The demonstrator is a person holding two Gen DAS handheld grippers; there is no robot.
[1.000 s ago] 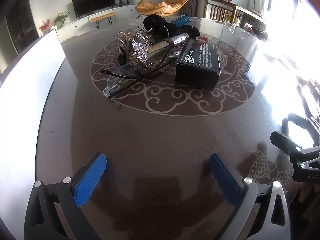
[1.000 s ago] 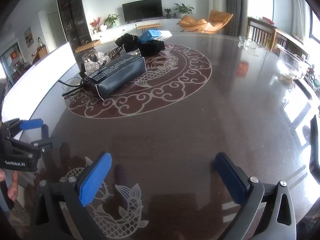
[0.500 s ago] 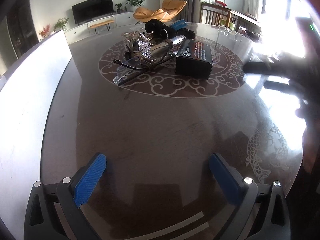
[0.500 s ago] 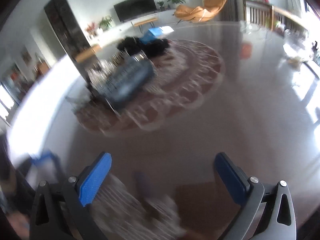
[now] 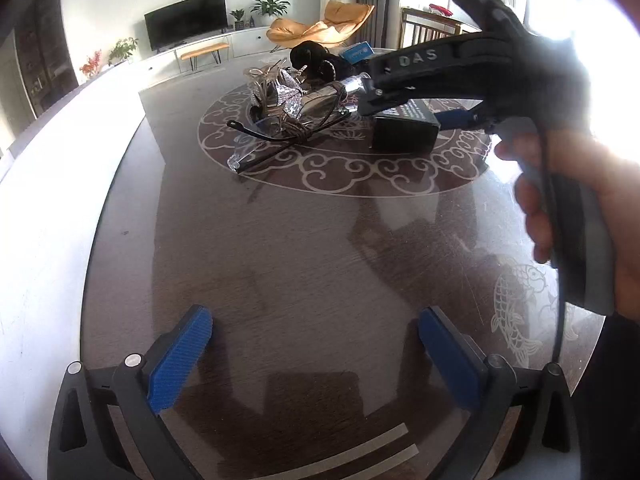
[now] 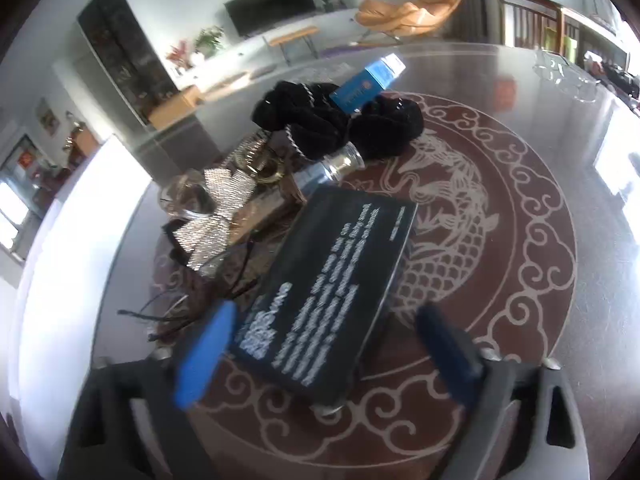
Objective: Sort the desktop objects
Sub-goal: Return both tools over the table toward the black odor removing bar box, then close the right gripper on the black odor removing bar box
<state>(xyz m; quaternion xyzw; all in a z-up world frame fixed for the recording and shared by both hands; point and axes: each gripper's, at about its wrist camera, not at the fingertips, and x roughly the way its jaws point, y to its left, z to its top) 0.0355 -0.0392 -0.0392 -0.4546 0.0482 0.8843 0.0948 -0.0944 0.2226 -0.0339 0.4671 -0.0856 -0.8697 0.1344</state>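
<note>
Right hand-held gripper (image 6: 320, 344) over the table (image 6: 540, 208), jaws closing around the near end of the black box (image 6: 332, 276), pads not yet touching. Black scrunchies (image 6: 320, 120) and blue carton (image 6: 368, 84) at twelve o'clock, glasses (image 6: 192, 304) at nine. Left hand-held gripper (image 5: 316, 356) wide, empty, above bare table.

The left gripper (image 5: 314, 354) hovers spread wide over bare dark worktop (image 5: 300, 248) near its front edge, nothing between its blue fingers (image 5: 180, 356). Toward the middle of the worktop lies a heap: eyeglasses (image 5: 280, 132), a glittery bow (image 5: 290, 94), a black box (image 5: 402, 132). The right gripper (image 5: 436, 92), gripped by a hand (image 5: 568, 200), reaches over the box, jaws closing.
</note>
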